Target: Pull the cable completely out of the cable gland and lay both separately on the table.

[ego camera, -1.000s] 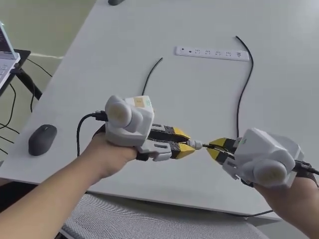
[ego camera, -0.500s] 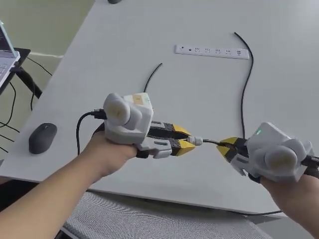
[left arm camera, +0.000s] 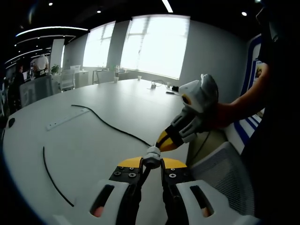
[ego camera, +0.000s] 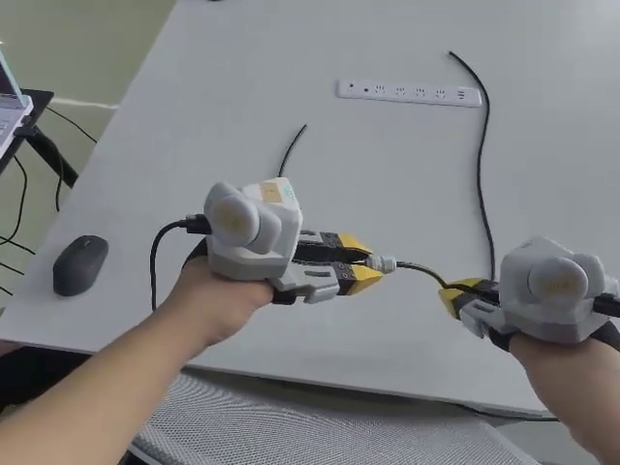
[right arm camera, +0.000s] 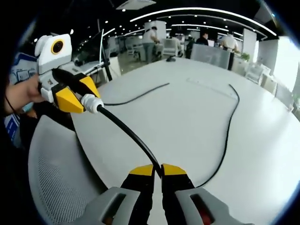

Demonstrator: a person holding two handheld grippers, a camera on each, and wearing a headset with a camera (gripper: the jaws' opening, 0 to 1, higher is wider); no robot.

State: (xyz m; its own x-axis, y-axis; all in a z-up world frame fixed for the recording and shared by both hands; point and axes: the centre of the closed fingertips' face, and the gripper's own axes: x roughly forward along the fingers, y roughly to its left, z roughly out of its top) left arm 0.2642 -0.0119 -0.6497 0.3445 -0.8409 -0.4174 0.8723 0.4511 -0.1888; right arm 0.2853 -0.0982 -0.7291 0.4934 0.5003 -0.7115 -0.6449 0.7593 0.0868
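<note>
Cable apparently thru gland in L tool, R tool pinching it.

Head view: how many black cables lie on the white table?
2. A short cable lies left of centre; a long cable runs past the power strip down to the right gripper, shut on it.

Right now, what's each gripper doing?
Left gripper: shut on the gland.
Right gripper: shut on the cable.

My left gripper, lower centre, and right gripper, lower right, face each other, jaws clamped.
</note>
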